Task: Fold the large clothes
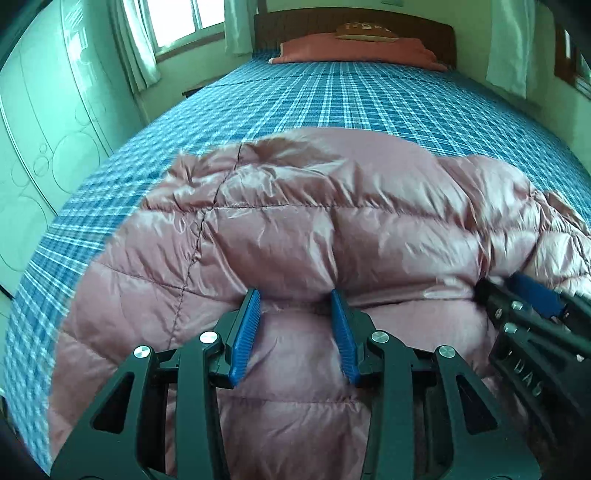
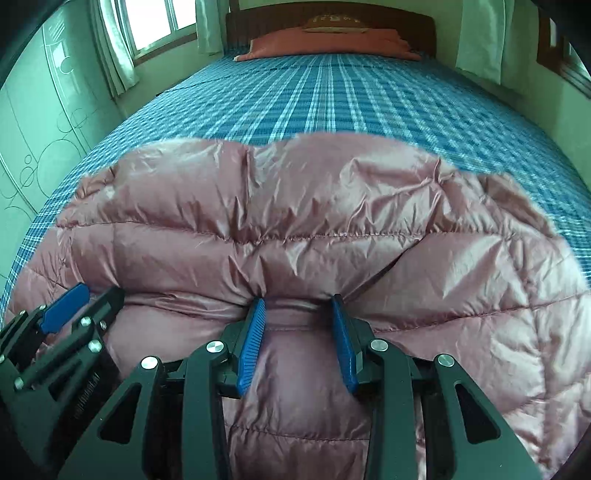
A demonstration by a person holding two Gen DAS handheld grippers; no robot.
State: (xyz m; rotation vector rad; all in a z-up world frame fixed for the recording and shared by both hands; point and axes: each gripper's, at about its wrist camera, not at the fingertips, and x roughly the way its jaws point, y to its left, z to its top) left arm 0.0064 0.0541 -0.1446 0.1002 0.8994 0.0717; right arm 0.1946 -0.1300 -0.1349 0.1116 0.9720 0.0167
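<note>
Puffy pink quilted jacket (image 1: 295,229), bunched

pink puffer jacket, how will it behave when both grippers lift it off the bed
The pink puffer jacket will probably sag and drape: its quilted panels already bulge and crease around the right gripper and left gripper. Its glossy shell looks slippery, so a pinched fold might creep out. It looks puffy, so likely light for its bulk.

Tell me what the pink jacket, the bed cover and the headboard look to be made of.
Pink jacket: thin glossy synthetic shell, probably nylon or polyester, with puffy filling; shiny highlights and stitched quilted panels show it.
Bed cover: matte woven cloth, probably cotton; blue and white plaid, no sheen.
Headboard: dark brown wood or wood veneer, by its colour; grain too small to tell.
</note>
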